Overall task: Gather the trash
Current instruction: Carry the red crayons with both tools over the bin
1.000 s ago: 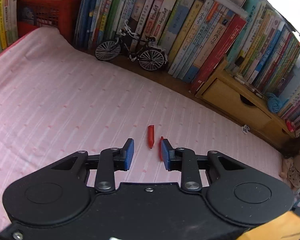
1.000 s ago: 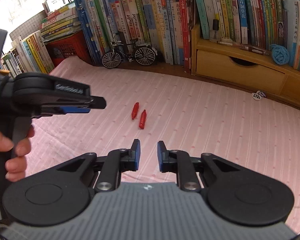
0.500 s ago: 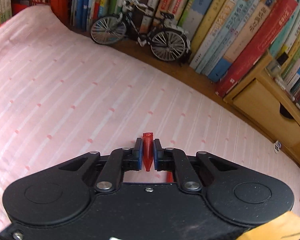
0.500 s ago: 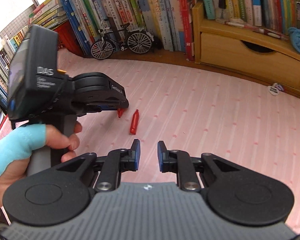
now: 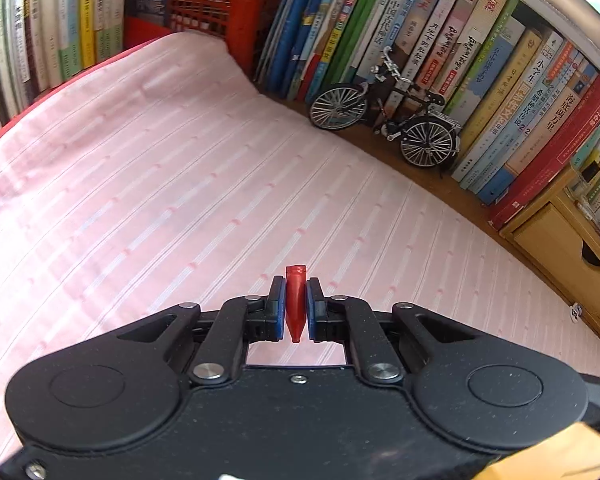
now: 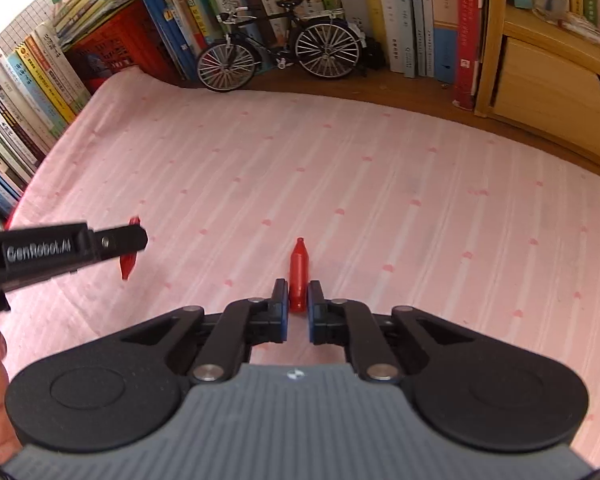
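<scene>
both grippers, left gripper point(image 5: 296, 308) and right gripper point(image 6: 298, 306), are each clamping a red wrapper point(image 5: 295, 300); lifting should be straight up, squeeze kept firm.

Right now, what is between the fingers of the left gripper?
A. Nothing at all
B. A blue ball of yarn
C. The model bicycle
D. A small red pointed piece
D: in the left wrist view the left gripper is shut on a small red pointed piece, above the pink cloth.

cloth point(image 6: 380, 184) on desk point(image 6: 380, 92) | bicycle model point(image 6: 280, 48) behind — before books point(image 6: 404, 8)
</scene>
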Demonstrator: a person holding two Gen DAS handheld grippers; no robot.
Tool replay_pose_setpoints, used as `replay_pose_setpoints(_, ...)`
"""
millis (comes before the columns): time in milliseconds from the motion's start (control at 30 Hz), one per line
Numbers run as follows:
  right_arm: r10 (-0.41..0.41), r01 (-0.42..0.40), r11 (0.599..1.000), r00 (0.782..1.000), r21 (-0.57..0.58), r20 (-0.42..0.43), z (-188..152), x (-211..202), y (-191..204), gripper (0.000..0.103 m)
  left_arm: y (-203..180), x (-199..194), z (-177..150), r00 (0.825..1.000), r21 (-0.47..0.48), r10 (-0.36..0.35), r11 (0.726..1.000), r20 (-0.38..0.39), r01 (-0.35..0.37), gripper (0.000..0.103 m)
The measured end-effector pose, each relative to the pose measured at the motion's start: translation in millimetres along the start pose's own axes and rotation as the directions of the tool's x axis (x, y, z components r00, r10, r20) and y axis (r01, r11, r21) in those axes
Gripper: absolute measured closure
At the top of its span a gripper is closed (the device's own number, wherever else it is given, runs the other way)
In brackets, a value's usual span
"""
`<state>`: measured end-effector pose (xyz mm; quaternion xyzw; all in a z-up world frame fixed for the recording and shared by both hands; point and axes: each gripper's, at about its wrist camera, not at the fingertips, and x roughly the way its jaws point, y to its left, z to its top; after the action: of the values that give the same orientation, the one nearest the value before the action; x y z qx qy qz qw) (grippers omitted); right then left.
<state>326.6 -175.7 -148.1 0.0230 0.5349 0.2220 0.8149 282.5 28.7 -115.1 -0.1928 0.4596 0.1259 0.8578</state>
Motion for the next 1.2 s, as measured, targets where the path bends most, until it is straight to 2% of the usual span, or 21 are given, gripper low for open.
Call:
replay_pose_setpoints(200, -0.004, 0.005, 1.000, 1.000, -0.021, 0.023, -3.6, -20.2, 11.9, 0.091, 5.1, -29.1, -14.7, 1.000, 0.008, -0.016, 1.000, 0.016, 0.015, 0.094)
replay_pose_setpoints(467, -0.012, 0.016, 0.999, 0.996, -0.039, 0.084, -21.6, -82.1, 38.4, 0.091, -0.9, -86.1, -37.0, 0.997, 0.037, -0.070, 0.997, 0.033, 0.069, 0.093)
replay_pose_setpoints(767, -0.031, 0.041, 0.997, 0.989, -0.065, 0.146, -73.3, -153.2, 67.9, 0.091, 11.6, -165.4, -78.2, 0.993, 0.072, -0.104, 0.992, 0.047, 0.101, 0.093)
replay_pose_setpoints(1200, -0.011, 0.027, 0.991, 0.992, -0.129, 0.125, -162.1, -208.0, 112.3, 0.091, 72.7, -253.2, -158.9, 0.995, 0.043, -0.082, 0.996, 0.049, 0.080, 0.093)
